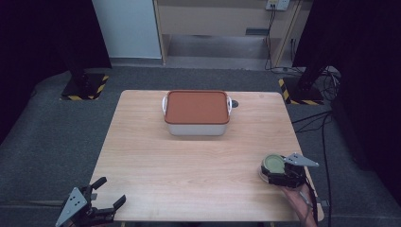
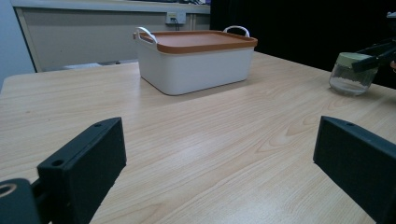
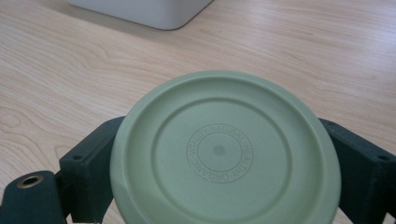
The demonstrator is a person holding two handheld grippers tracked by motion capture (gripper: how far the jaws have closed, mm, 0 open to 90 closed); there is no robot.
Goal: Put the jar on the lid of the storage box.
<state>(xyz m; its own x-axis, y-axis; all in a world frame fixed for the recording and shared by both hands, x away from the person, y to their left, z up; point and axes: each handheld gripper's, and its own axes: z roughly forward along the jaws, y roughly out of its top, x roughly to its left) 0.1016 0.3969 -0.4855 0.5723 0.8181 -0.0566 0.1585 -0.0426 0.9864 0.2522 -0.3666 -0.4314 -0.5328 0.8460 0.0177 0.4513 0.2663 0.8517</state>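
Jar (image 1: 273,165) with green lid (image 3: 224,151), clasped at the neck by right gripper (image 1: 279,176).
Jar stands on table (image 1: 189,165), well apart from lidded white box (image 1: 196,113), toward the near right corner. Left gripper (image 1: 101,198) hangs spread and empty off the near left edge, far from the box. Risk: glass body sits close to the edge; a slack or crooked grip could tip it or let it slip on lifting.
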